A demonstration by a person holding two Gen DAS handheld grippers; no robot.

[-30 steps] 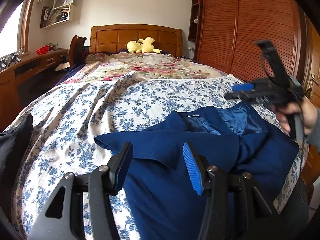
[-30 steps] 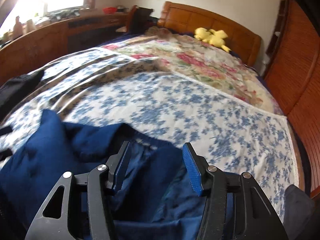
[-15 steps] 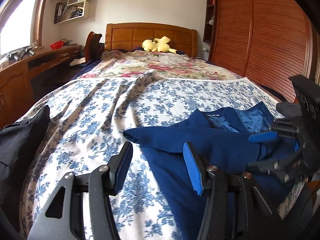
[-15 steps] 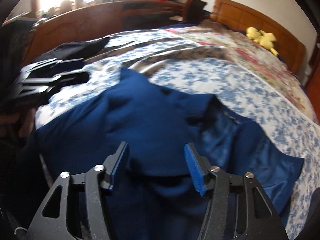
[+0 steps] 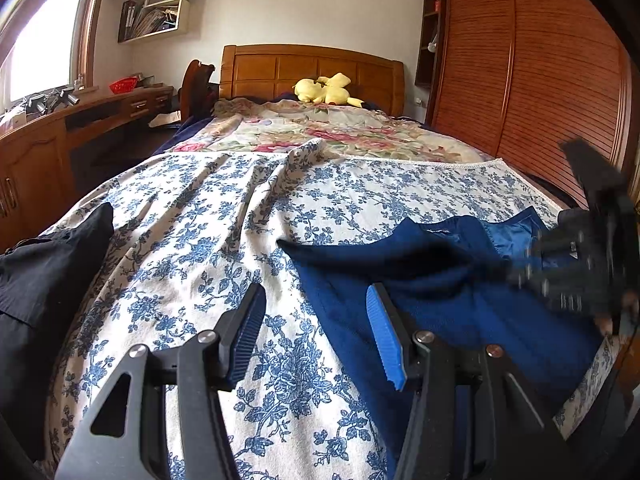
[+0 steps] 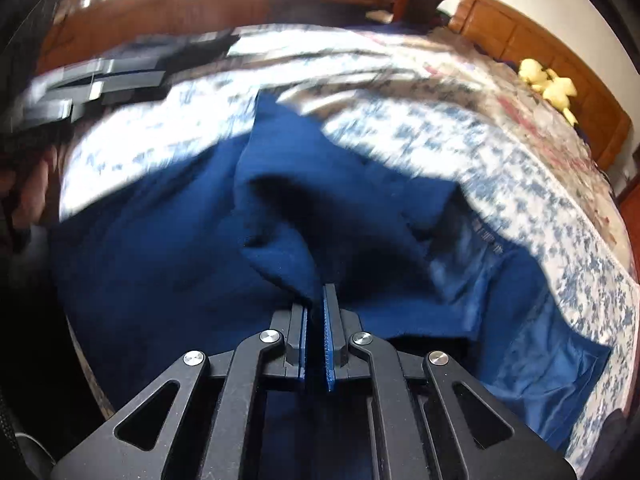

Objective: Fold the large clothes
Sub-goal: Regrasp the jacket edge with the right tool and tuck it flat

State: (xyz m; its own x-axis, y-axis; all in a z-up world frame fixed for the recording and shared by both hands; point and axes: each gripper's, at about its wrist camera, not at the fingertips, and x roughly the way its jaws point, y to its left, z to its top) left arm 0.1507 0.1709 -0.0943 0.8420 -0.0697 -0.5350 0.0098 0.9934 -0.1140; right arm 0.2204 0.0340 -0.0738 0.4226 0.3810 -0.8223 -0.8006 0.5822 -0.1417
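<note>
- Right gripper (image 6: 316, 312), one: the jaws are drawn almost together and a raised fold of the blue garment (image 6: 168, 264) is pinched between the two pads.
- Left gripper (image 5: 316, 328), one: the jaws are held wide apart and nothing is gripped; it is poised above the bedspread (image 5: 192, 216), at the left edge of the garment.
- Blue garment, one: it is spread rumpled across the near part of the bed, with a lighter blue lining (image 6: 532, 336) exposed on its right side.
- Floral bedspread, one: blue on white, it is laid under the garment.
- Black garment (image 5: 44, 264), one: it is seen on the bed's left edge, well apart from the blue one.
- Yellow plush toy (image 5: 324, 90), one: it is placed against the wooden headboard (image 5: 280, 70).
- Slatted wardrobe (image 5: 560, 72), one: it is stood along the right of the bed.
</note>
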